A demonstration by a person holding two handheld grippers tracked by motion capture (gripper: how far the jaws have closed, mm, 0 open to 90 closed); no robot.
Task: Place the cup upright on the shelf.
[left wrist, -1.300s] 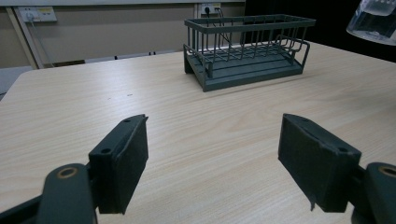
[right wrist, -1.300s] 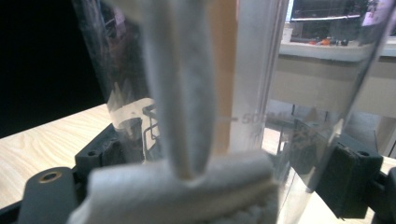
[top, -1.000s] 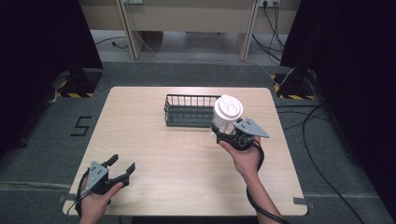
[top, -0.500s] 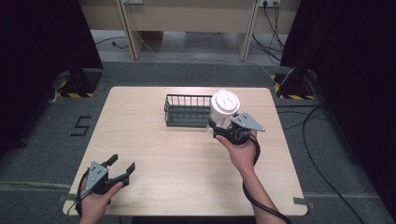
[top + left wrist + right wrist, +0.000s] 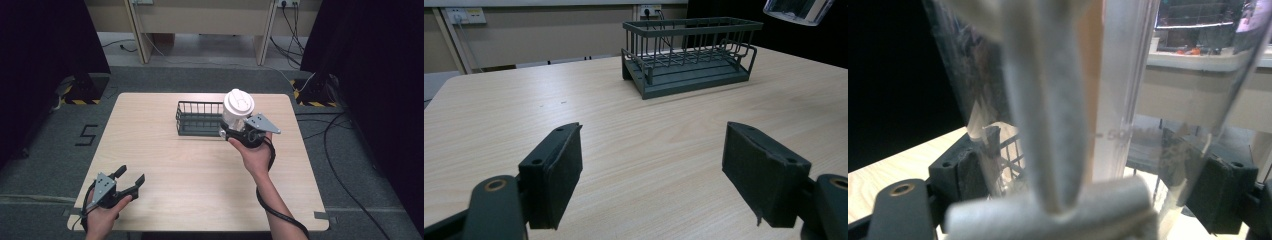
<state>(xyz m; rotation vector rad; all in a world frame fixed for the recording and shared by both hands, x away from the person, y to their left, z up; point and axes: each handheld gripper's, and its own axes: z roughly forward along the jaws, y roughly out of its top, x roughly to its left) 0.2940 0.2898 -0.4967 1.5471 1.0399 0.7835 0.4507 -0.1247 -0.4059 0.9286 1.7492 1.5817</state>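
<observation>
Lidded clear cup point(image 5: 237, 107) is being gripped by right gripper point(image 5: 240, 131), held aloft over wire basket's point(image 5: 197, 119) right end near table's point(image 5: 165, 160) far edge. Not yet placed. Left gripper point(image 5: 125, 181) is being held open, idle, near-left corner.

A pale wooden table point(image 5: 165, 150) stands on grey carpet point(image 5: 45, 150), with cables point(image 5: 345, 165) trailing at right.

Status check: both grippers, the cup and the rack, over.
Right gripper shut on lidded clear cup, held above the table at the wire rack's right end. Left gripper open, empty, near corner. Nothing seen in the rack.
</observation>
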